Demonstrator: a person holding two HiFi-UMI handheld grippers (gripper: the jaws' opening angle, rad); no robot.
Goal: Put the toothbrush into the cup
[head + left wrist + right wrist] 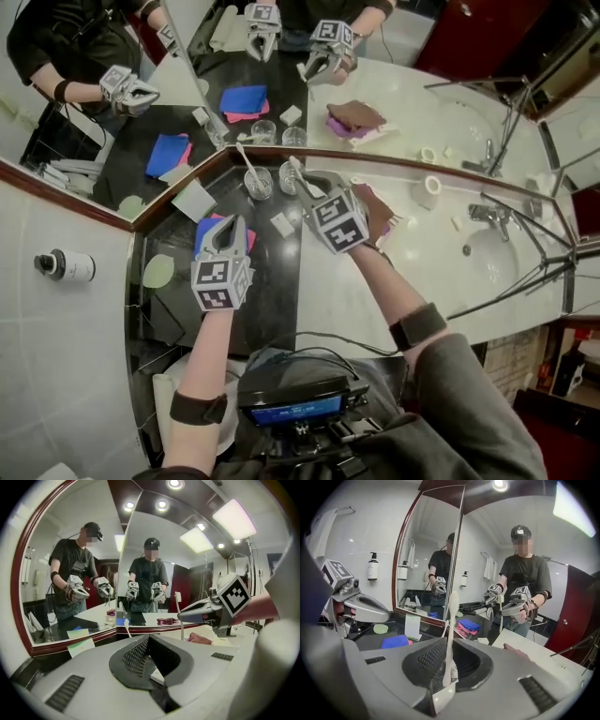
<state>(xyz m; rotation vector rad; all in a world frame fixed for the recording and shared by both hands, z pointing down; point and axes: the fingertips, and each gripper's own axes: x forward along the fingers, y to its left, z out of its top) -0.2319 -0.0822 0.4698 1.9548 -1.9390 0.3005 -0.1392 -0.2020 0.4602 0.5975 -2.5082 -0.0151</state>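
right gripper jaws squeezed narrow on slim white plastic toothbrush, handle upright, hanging right by round clear glass cup at back edge of glossy black counter; left gripper mesh-textured pads fully together, nothing in them

In the head view the right gripper hides the toothbrush below its bristle end.

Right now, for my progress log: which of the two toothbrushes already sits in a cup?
The left toothbrush, leaning in the left glass cup. The other toothbrush is clamped head-up in the right gripper, not in any cup.
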